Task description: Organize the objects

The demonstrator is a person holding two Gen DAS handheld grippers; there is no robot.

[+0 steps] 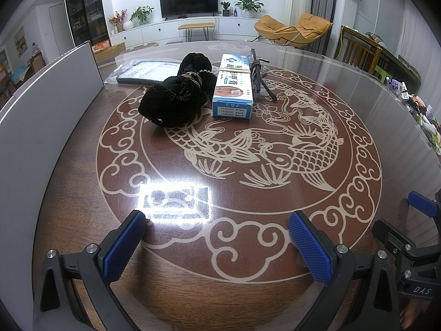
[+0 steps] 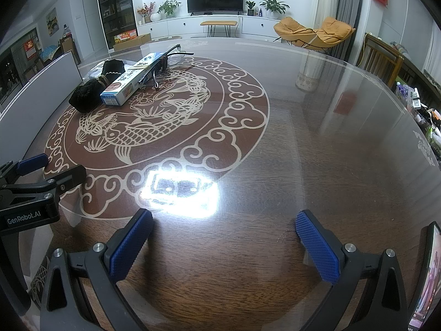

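Note:
On the brown table with the fish pattern [image 1: 248, 149] lie a black velvet pouch [image 1: 173, 102], a blue and white box [image 1: 234, 85] and a pair of glasses [image 1: 260, 74] beside the box. A flat packet in clear plastic [image 1: 146, 73] lies behind the pouch. In the right wrist view the pouch [image 2: 86, 95], the box [image 2: 129, 82] and the glasses [image 2: 165, 60] sit far off at the upper left. My left gripper [image 1: 217, 242] hangs open over the near table, holding nothing. My right gripper [image 2: 224, 242] is open too, well clear of every object.
A grey panel [image 1: 46, 115] stands along the table's left side. A phone screen [image 2: 430, 281] shows at the right edge of the right wrist view. Clutter lines the table's right rim [image 1: 419, 107]. Chairs and a TV cabinet stand beyond the table.

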